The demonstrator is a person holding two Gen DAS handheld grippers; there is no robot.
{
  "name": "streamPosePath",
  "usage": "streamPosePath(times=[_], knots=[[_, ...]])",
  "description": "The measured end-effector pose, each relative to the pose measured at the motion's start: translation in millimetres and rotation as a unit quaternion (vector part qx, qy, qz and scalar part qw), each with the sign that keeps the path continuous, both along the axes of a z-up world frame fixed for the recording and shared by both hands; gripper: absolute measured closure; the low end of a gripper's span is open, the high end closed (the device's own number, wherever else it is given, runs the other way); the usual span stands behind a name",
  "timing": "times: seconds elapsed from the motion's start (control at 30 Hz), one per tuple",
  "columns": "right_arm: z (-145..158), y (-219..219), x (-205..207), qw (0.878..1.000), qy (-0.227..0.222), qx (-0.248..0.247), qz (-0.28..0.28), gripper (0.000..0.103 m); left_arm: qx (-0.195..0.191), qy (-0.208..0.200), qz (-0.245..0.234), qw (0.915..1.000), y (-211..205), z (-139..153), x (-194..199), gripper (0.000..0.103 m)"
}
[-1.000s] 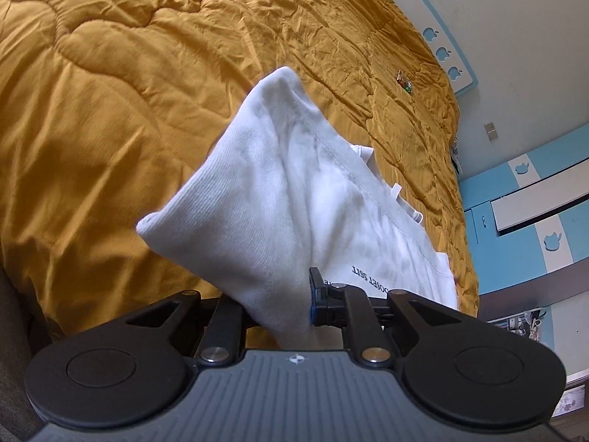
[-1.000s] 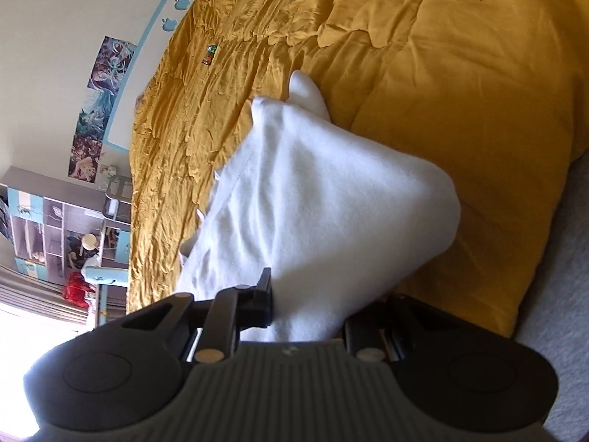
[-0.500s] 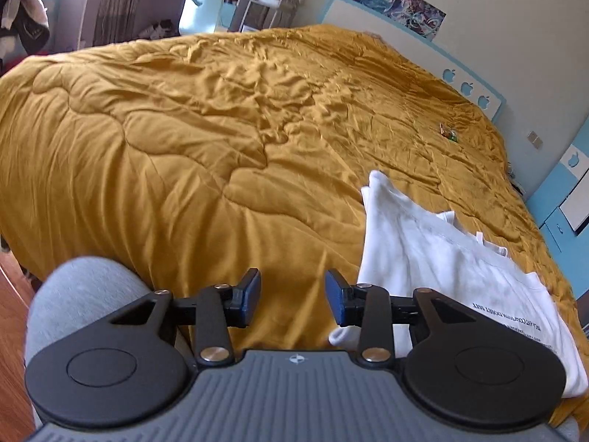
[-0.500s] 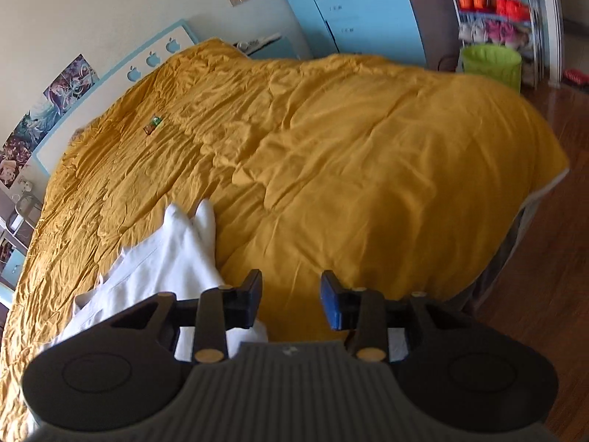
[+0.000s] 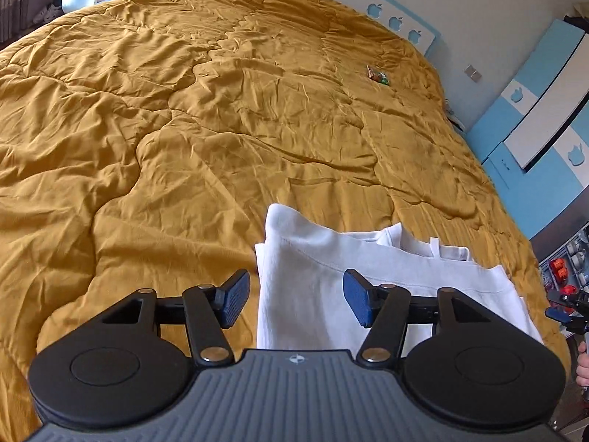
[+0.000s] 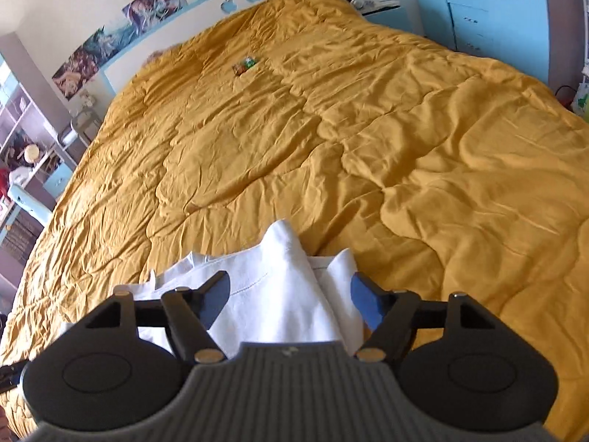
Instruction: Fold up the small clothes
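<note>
Released since the earlier frame: shirt (image 5: 331,287) now flat on quilt (image 5: 184,147), long axis crosswise. Left gripper (image 5: 296,300) over one end, right gripper (image 6: 291,304) over the other, jaws just opened, pinching nothing.

Left hand-held gripper (image 5: 296,302): jaws spread wide, having just been opening. The blue pads (image 5: 235,296) face each other with nothing pressed between them. The unit points forward and downward, level across its body.

Right hand-held gripper (image 6: 291,300): jaws likewise spread wide, having just been opening. The blue pads (image 6: 362,300) grip nothing. The unit points forward and downward.

In the left wrist view, part of the person's hand (image 5: 582,364) shows at the right edge, beside a blurred section of the right unit.
</note>
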State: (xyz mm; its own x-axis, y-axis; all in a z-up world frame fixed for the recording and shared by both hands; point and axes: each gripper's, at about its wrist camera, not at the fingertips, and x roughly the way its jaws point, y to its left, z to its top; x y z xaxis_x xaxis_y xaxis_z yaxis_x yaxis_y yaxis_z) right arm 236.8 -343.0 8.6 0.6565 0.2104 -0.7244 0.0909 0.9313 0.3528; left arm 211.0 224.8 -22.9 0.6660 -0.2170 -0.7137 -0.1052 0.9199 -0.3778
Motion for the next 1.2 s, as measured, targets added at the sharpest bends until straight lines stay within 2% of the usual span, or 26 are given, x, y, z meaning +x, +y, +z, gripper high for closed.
streamPosePath(times=[0.1,0.2,0.3,0.33,0.37,0.4,0.43,0.47,0.5,0.57,0.73,0.87,1.0,1.1,1.13,1.17,1.2], knots=[[-12.6,19.0,28.9,0.999,0.012,-0.023,0.026,0.034,0.024,0.019,-0.012,0.9995,-6.4,-13.8,29.9,0.035],[-27.2,35.4,52.0,0.998,0.026,-0.043,0.043,0.036,0.033,0.031,-0.009,0.9989,-7.6,-27.6,50.4,0.035],[-42.8,46.5,73.1,0.995,0.036,-0.061,0.064,0.039,-0.005,0.041,0.006,0.9991,-0.2,-39.3,62.4,0.037],[-47.3,50.2,79.3,0.994,0.036,-0.077,0.065,0.041,-0.023,0.039,0.005,0.999,2.1,-42.4,64.2,0.048],[-50.2,53.1,82.8,0.993,0.034,-0.095,0.066,0.051,-0.036,0.039,0.007,0.9986,3.5,-45.0,64.4,0.074],[-51.5,55.8,83.2,0.99,0.029,-0.116,0.068,0.072,-0.043,0.037,0.016,0.9983,4.9,-45.7,64.8,0.086],[-52.2,60.8,80.9,0.985,0.013,-0.155,0.069,0.088,-0.048,0.031,0.017,0.9982,6.0,-46.3,63.1,0.087],[-52.6,64.0,78.1,0.981,-0.005,-0.179,0.074,0.095,-0.053,0.018,0.014,0.9983,6.8,-45.4,60.5,0.089],[-52.7,64.0,73.7,0.981,-0.022,-0.178,0.08,0.099,-0.052,0.008,0.011,0.9985,7.0,-43.6,58.2,0.09],[-52.9,61.6,66.8,0.98,-0.038,-0.178,0.078,0.1,-0.048,-0.01,0.001,0.9988,5.7,-38.4,54.0,0.094],[-37.2,52.6,54.5,0.981,-0.085,-0.165,0.049,0.1,-0.059,-0.052,-0.01,0.9969,2.3,-16.8,50.1,0.095],[-25.1,51.9,58.2,0.979,-0.109,-0.168,0.042,0.101,-0.039,-0.063,-0.012,0.9972,-4.1,-11.4,63.0,0.095],[-32.5,55.3,71.5,0.979,-0.097,-0.173,0.039,0.101,-0.049,-0.031,0.006,0.9983,1.4,-32.4,80.2,0.094],[-51.0,59.2,80.0,0.978,-0.069,-0.193,0.041,0.1,-0.031,-0.013,0.009,0.9994,-0.3,-46.2,84.7,0.094],[-60.1,59.7,82.9,0.978,-0.049,-0.198,0.041,0.1,-0.016,-0.007,0.007,0.9998,-2.4,-49.4,85.1,0.091],[-65.8,60.1,85.0,0.978,-0.033,-0.204,0.039,0.099,0.0,-0.004,0.008,1.0,-4.0,-50.7,85.0,0.082],[-69.1,60.0,85.9,0.976,-0.024,-0.212,0.031,0.086,0.032,0.001,0.016,0.9994,-5.5,-51.3,83.6,0.078]])
